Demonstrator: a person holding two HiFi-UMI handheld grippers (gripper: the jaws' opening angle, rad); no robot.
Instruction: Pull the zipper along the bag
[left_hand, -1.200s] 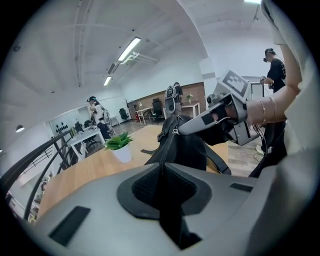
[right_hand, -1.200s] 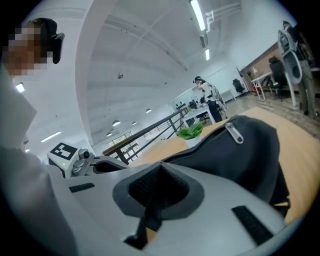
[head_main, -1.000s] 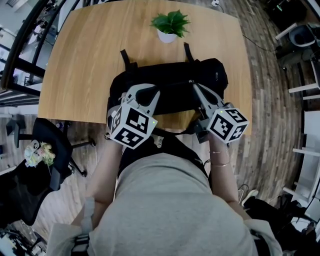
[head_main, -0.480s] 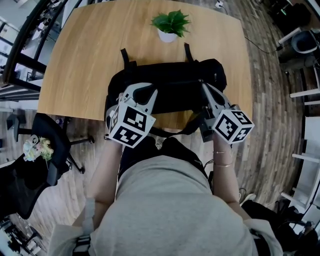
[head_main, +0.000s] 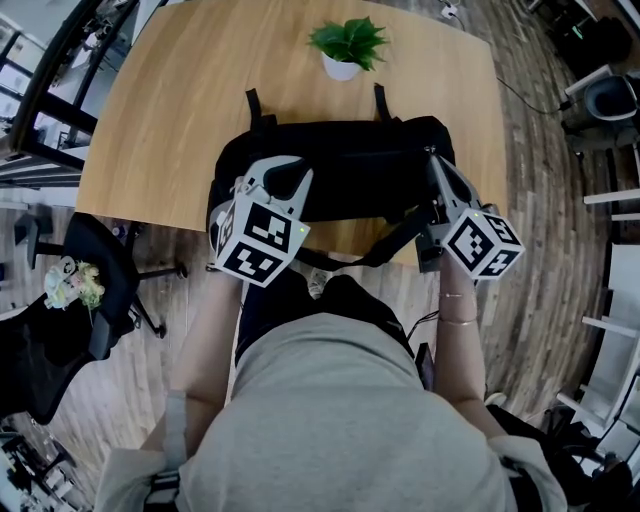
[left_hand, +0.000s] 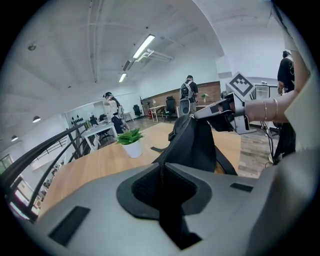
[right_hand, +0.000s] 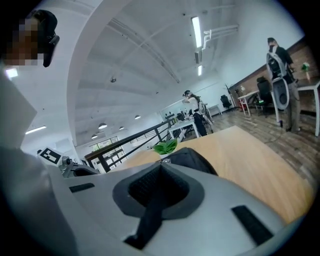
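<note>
- Head view: a black fabric bag (head_main: 350, 170) lay across the near edge of a light wooden table (head_main: 170, 110). A green leafy plant in a white pot (head_main: 347, 47) stood beyond it. The left gripper (head_main: 283, 172) met the bag's left end and the right gripper (head_main: 437, 165) its right end.
- Left gripper view: the left gripper (left_hand: 162, 166) had its jaws closed on the bag (left_hand: 195, 145), pinching the fabric where the zipper line ran out from between them. The right gripper (left_hand: 220, 107) showed at the bag's far end.
- Right gripper view: the right gripper (right_hand: 161, 164) had its jaws pressed together on a small silvery zipper pull (right_hand: 164, 161) at the bag's (right_hand: 192, 159) end. The plant (right_hand: 166, 146) showed just behind.
</note>
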